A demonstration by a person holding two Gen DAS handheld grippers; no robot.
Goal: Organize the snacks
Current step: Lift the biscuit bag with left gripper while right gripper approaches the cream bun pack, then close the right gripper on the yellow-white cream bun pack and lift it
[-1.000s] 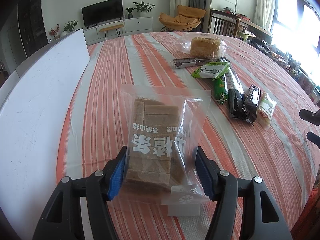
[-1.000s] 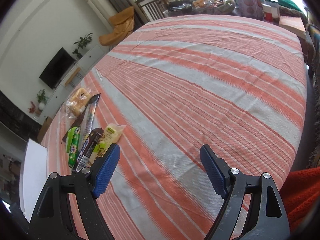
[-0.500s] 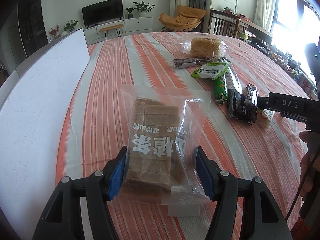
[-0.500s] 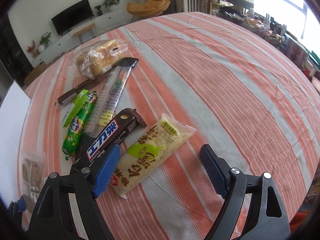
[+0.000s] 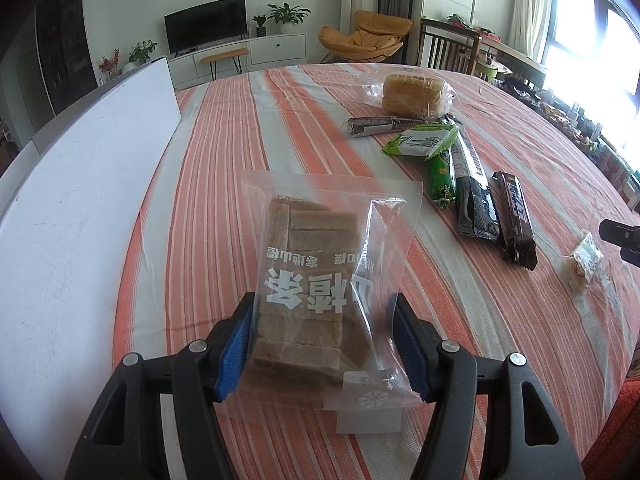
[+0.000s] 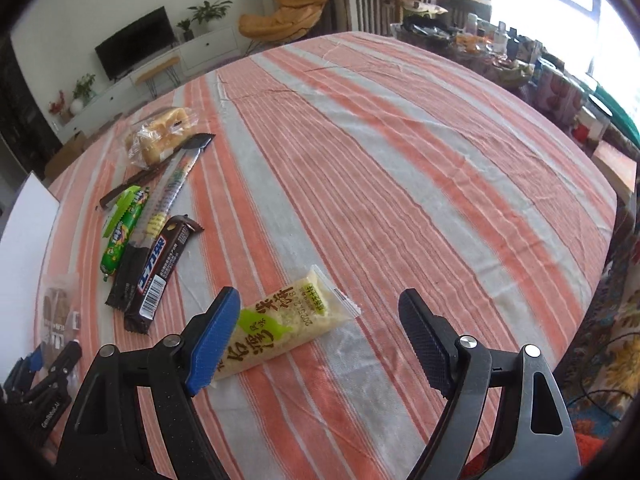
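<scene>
Swung back since a moment ago: right gripper (image 6: 316, 340), fingers apart, yellow-green packet (image 6: 280, 330) slanting beside left finger. Left gripper (image 5: 324, 344) clamped on cake bag (image 5: 320, 280).

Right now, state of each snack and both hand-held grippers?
left hand-held gripper: shut on the clear bag of brown slices.
clear bag of brown slices: sealed, pinched at both sides.
right hand-held gripper: open, holding nothing.
yellow snack packet: sealed, flat on the cloth, partly between the right jaws, not pinched.
bread bag: closed, lying on the cloth.
dark chocolate bar: wrapped, lying flat.
</scene>
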